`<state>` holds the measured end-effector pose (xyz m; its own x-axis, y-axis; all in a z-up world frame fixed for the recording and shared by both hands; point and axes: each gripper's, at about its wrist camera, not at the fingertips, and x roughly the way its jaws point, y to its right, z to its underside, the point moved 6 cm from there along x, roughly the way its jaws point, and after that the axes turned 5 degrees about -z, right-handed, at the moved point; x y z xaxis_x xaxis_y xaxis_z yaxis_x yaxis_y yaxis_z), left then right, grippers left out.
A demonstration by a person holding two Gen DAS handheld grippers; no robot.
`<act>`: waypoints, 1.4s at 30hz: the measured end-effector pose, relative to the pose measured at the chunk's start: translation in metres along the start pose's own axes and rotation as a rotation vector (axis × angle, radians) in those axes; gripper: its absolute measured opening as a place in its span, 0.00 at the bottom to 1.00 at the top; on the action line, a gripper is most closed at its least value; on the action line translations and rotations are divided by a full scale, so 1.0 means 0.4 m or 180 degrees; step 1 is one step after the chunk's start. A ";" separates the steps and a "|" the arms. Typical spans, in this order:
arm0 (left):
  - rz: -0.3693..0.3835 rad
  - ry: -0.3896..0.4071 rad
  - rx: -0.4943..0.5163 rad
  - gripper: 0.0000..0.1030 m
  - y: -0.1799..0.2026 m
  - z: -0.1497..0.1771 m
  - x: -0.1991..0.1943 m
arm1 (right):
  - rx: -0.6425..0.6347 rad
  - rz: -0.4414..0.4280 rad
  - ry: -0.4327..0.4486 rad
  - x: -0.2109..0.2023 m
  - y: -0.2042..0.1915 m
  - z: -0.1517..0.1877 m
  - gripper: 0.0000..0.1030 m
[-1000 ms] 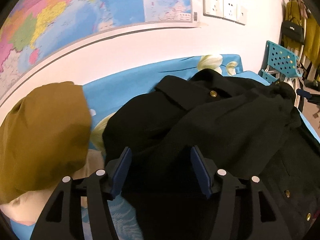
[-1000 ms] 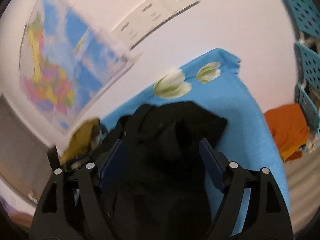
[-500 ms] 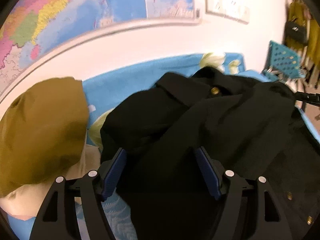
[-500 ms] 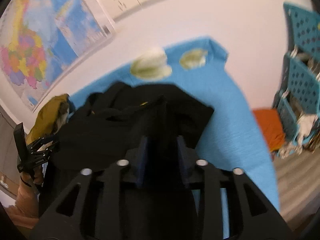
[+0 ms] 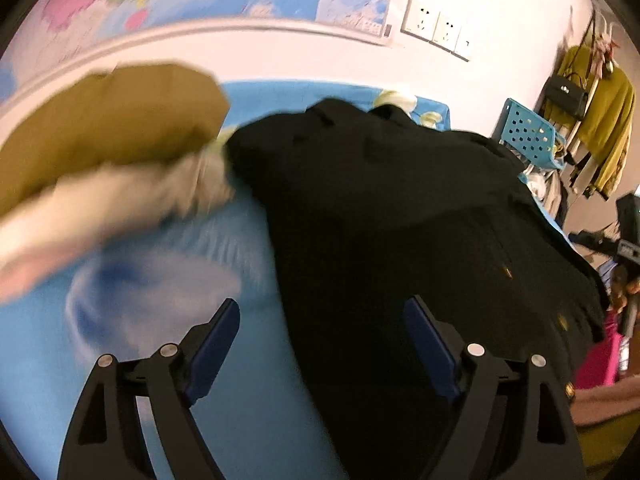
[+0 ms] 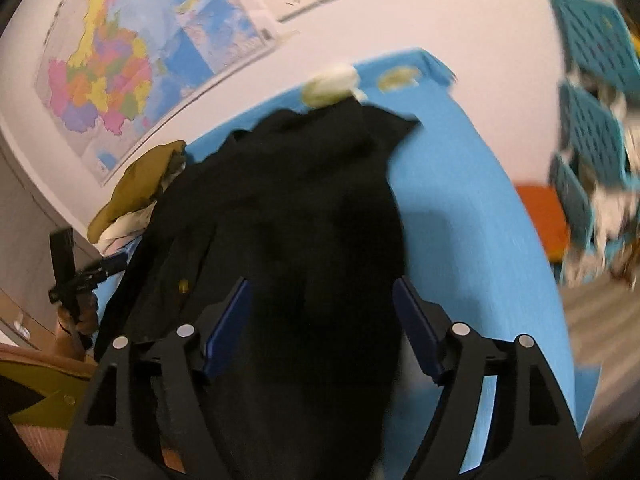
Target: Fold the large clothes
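Left wrist view: left tongs [image 5: 322, 332] spread and opening, pads clear of cloth; black coat [image 5: 400, 208] lies on the blue sheet [image 5: 248, 420], its left edge between the pads. Mustard garment [image 5: 108, 120] lies beside it.
Right wrist view: right tongs [image 6: 322, 320] spread, opening; coat [image 6: 304, 216] runs between pads, unpinched
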<state>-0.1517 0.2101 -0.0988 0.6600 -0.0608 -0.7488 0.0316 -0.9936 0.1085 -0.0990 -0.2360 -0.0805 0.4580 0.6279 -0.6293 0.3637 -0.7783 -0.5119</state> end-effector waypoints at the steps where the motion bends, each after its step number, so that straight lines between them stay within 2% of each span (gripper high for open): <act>1: 0.0030 -0.0059 -0.0036 0.81 -0.002 0.026 -0.010 | 0.0037 0.0011 -0.0007 -0.013 0.012 0.020 0.73; 7: 0.0417 -0.0324 -0.0103 0.82 0.036 0.130 -0.040 | 0.0158 -0.0315 -0.0047 -0.047 0.027 0.102 0.76; 8: 0.0455 -0.0331 -0.0064 0.85 0.048 0.143 -0.046 | 0.0165 -0.0353 -0.0044 -0.046 0.024 0.108 0.76; 11: 0.0637 -0.0355 -0.0043 0.90 0.082 0.171 -0.060 | 0.0088 -0.0569 -0.0139 -0.026 -0.001 0.128 0.76; 14: 0.0867 -0.0414 -0.0066 0.91 0.111 0.188 -0.071 | -0.0036 -0.0662 -0.0202 -0.009 -0.025 0.132 0.76; 19: 0.1494 -0.0612 -0.0156 0.91 0.174 0.214 -0.081 | -0.0126 -0.0871 -0.0269 -0.004 -0.042 0.134 0.76; 22: 0.1603 -0.0606 -0.0286 0.91 0.180 0.209 -0.069 | -0.0116 -0.1081 -0.0281 -0.005 -0.044 0.131 0.74; 24: 0.1657 -0.0600 -0.0437 0.91 0.181 0.193 -0.052 | -0.0111 -0.1016 -0.0306 0.005 -0.035 0.129 0.69; 27: 0.1621 -0.0565 -0.0434 0.91 0.203 0.180 -0.034 | -0.0232 -0.0966 -0.0353 0.019 -0.055 0.130 0.75; 28: 0.1545 -0.0557 -0.0383 0.88 0.218 0.176 -0.027 | -0.0270 -0.0951 -0.0367 0.023 -0.063 0.131 0.74; 29: 0.1483 -0.0551 -0.0358 0.77 0.217 0.173 -0.029 | -0.0270 -0.0972 -0.0379 0.027 -0.071 0.131 0.72; 30: 0.1412 -0.0561 -0.0321 0.71 0.218 0.173 -0.028 | -0.0244 -0.1045 -0.0397 0.027 -0.074 0.136 0.59; 32: 0.1269 -0.0563 -0.0274 0.54 0.208 0.172 -0.030 | -0.0164 -0.1231 -0.0444 0.031 -0.076 0.142 0.47; 34: 0.1241 -0.0589 -0.0378 0.50 0.192 0.172 -0.026 | -0.0140 -0.1225 -0.0449 0.034 -0.067 0.148 0.46; 36: 0.1301 -0.0604 -0.0530 0.52 0.182 0.171 -0.025 | -0.0095 -0.1263 -0.0408 0.026 -0.064 0.151 0.46; 37: 0.1296 -0.0596 -0.0568 0.51 0.181 0.170 -0.027 | -0.0086 -0.1265 -0.0391 0.025 -0.067 0.150 0.41; 38: 0.1224 -0.0579 -0.0568 0.37 0.180 0.167 -0.025 | -0.0059 -0.1295 -0.0362 0.020 -0.067 0.151 0.36; 39: 0.1118 -0.0561 -0.0574 0.24 0.177 0.165 -0.027 | -0.0035 -0.1322 -0.0325 0.014 -0.074 0.150 0.22; 40: 0.1062 -0.0550 -0.0615 0.09 0.170 0.160 -0.029 | -0.0039 -0.1307 -0.0277 0.007 -0.082 0.145 0.19; 42: 0.1248 -0.0451 -0.0845 0.08 0.155 0.138 -0.058 | -0.0076 -0.1332 -0.0120 -0.029 -0.103 0.131 0.16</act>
<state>-0.2065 0.1447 -0.1107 0.5524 -0.4558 -0.6979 0.0037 -0.8359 0.5489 -0.1618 -0.2107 -0.0827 0.2369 0.8893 -0.3912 0.5309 -0.4557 -0.7145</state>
